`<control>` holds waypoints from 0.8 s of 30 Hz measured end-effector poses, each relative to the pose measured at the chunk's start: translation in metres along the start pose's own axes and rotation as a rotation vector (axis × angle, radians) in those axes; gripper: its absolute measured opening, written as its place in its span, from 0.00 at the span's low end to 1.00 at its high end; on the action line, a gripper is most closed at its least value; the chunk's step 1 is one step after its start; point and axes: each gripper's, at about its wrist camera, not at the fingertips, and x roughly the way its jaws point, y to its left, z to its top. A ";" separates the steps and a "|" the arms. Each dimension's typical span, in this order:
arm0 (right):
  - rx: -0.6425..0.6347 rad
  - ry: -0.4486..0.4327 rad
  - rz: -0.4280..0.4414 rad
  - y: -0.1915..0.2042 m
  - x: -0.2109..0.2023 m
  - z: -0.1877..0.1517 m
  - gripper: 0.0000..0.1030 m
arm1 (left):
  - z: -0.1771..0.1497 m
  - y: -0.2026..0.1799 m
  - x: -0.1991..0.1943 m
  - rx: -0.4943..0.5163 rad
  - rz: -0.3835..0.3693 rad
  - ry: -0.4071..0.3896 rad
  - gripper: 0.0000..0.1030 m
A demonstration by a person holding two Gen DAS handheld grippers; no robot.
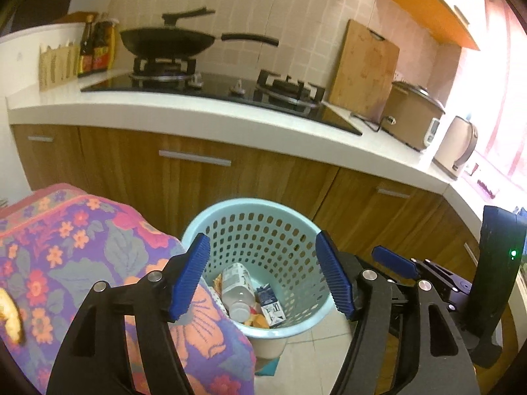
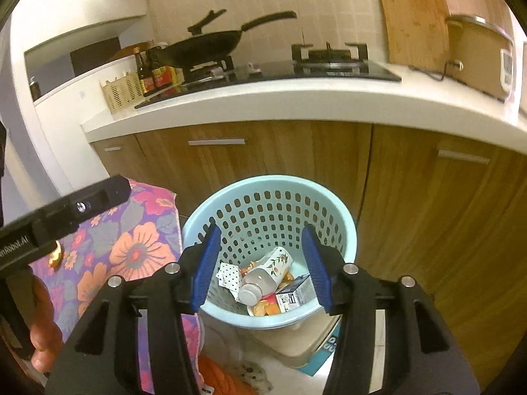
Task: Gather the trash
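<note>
Both grippers point downward and forward, side by side. The left gripper has its 2 blue-padded jaws spread wide with nothing pressed between them. The right gripper is likewise parted and grips nothing. A hand holds the left gripper's handle.

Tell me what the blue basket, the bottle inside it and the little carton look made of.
Basket: likely moulded plastic, pale blue, matte, its wall punched with regular holes.
Bottle: probably clear plastic with a printed floral label and a white screw cap.
Carton: seemingly coated paperboard, with sharp folded edges and printed faces.
</note>
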 end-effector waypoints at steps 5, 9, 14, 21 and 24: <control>-0.033 -0.053 -0.021 0.017 -0.020 0.001 0.51 | -0.004 -0.002 -0.034 0.020 0.072 -0.090 0.75; -0.050 -0.106 -0.073 0.026 -0.032 -0.002 0.54 | -0.017 -0.004 -0.058 0.054 0.177 -0.178 0.80; -0.045 -0.174 -0.128 0.026 -0.043 -0.011 0.56 | -0.039 0.001 -0.068 0.024 0.306 -0.260 0.82; -0.024 -0.244 -0.164 0.020 -0.053 -0.009 0.56 | -0.041 0.009 -0.066 0.042 0.400 -0.300 0.82; -0.022 -0.245 -0.168 0.018 -0.051 -0.006 0.56 | -0.043 0.009 -0.064 0.063 0.416 -0.295 0.82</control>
